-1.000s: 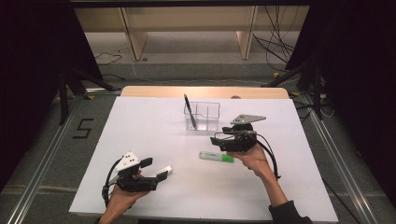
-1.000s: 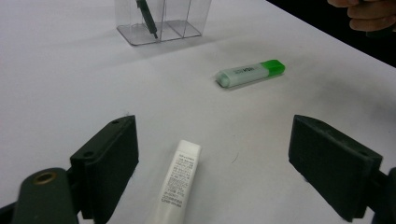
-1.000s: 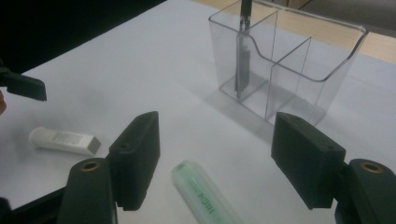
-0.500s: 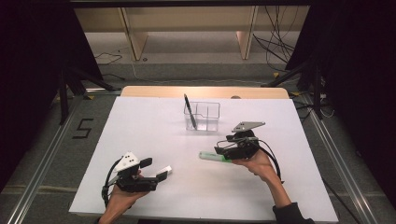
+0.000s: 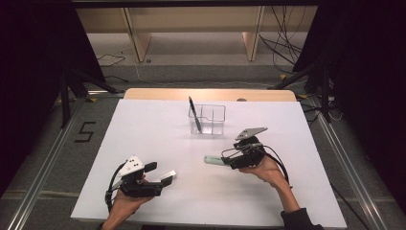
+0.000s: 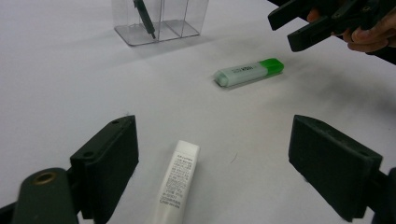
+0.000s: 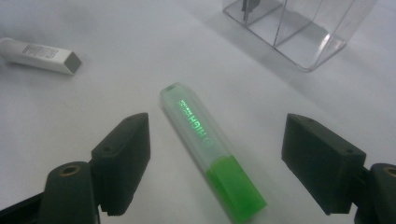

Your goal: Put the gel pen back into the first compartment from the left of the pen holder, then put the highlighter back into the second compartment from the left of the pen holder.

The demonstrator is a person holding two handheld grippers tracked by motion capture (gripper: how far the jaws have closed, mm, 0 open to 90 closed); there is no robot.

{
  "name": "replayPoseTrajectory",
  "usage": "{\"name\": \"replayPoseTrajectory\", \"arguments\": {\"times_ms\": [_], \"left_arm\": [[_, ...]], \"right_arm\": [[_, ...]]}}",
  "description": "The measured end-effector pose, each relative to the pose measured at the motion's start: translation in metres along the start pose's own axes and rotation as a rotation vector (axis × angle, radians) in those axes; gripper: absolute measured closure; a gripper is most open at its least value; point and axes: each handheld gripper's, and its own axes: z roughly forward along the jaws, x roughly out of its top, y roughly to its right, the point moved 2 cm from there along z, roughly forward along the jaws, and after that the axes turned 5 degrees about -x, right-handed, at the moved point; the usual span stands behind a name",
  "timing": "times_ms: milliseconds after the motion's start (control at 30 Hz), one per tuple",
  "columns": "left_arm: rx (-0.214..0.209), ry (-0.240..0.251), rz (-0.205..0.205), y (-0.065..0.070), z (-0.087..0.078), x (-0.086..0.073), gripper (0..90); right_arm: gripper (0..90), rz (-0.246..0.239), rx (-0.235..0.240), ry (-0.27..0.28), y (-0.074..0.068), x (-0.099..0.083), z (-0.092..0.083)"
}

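Straddling the green highlighter (image 7: 210,154), the right gripper (image 7: 215,163) has just been spreading its released fingers; closing off-centre could skid it along the bench (image 5: 158,139).

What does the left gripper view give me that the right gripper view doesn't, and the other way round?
Left gripper view: the left gripper open astride the white tube, with the right gripper and a hand's fingers beyond.
Right gripper view: its own jaws, which have just been opening, stand either side of the highlighter without touching it; its lettering reads close up.
Both: the highlighter, the tube, the clear organizer and the white table.
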Motion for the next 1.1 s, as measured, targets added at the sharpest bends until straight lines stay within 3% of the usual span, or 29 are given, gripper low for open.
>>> {"name": "replayPoseTrajectory", "arguments": {"times_ms": [367, 567, 867, 1100], "left_arm": [[0.000, -0.001, 0.006, 0.001, 0.000, 0.000, 15.8], [0.000, -0.002, 0.003, 0.001, 0.001, 0.000, 15.8], [0.000, 0.002, 0.012, 0.003, -0.002, 0.000, 15.8], [0.001, 0.002, 0.015, 0.004, -0.003, -0.001, 15.9]], "right_arm": [[23.8, -0.034, -0.018, -0.050, -0.002, -0.003, 0.002], [24.0, -0.029, -0.014, -0.082, 0.001, -0.006, 0.006], [29.6, -0.068, -0.012, -0.148, 0.002, -0.012, 0.015], [35.5, -0.085, -0.007, -0.155, 0.002, -0.013, 0.017]]}}
